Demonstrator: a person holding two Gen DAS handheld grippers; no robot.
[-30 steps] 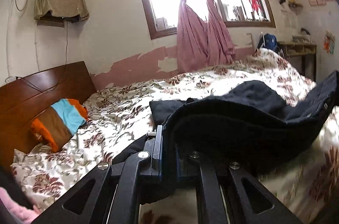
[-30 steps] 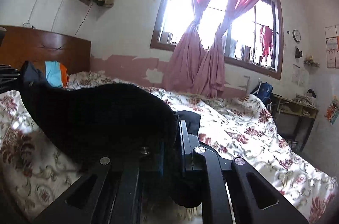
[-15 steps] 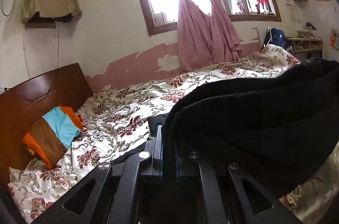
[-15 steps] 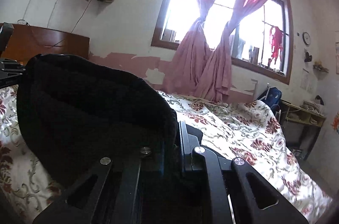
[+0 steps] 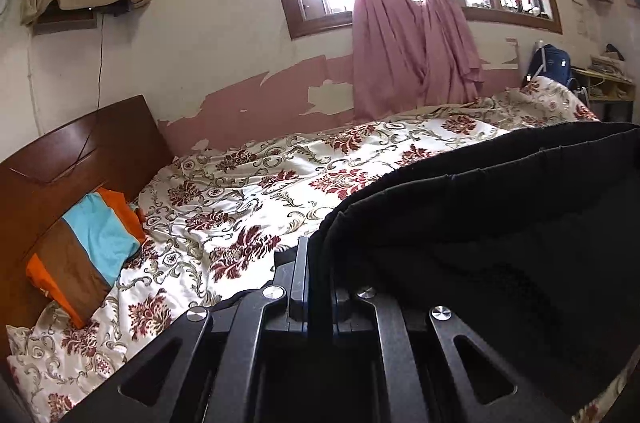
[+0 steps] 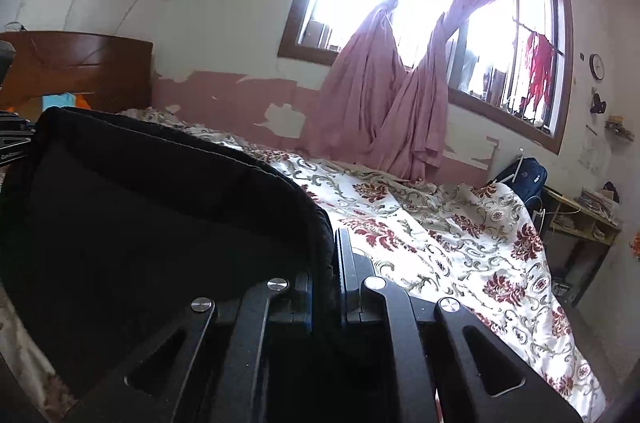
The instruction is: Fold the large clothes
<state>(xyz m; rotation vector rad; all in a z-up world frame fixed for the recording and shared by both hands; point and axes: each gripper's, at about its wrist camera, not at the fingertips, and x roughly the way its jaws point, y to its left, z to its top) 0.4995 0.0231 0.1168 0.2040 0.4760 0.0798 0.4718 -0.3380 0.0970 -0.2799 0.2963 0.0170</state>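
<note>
A large black garment (image 5: 500,223) hangs stretched between my two grippers above the bed. My left gripper (image 5: 318,263) is shut on one edge of it, and the cloth spreads off to the right in that view. My right gripper (image 6: 332,255) is shut on the opposite edge of the black garment (image 6: 140,215), which fills the left half of the right wrist view. The left gripper's body (image 6: 12,139) shows at the far left edge beyond the cloth. The lower part of the garment is hidden behind the grippers.
A bed with a floral cover (image 5: 300,183) lies ahead, a wooden headboard (image 5: 80,151) and a striped pillow (image 5: 88,247) at its left end. Pink curtains (image 5: 404,35) hang at the window. A desk (image 6: 580,219) and blue backpack (image 6: 528,175) stand at the right.
Both grippers have carried the garment forward over the bed. The cloth has risen off the cover and now hangs taut between them; the wall and window look nearer.
</note>
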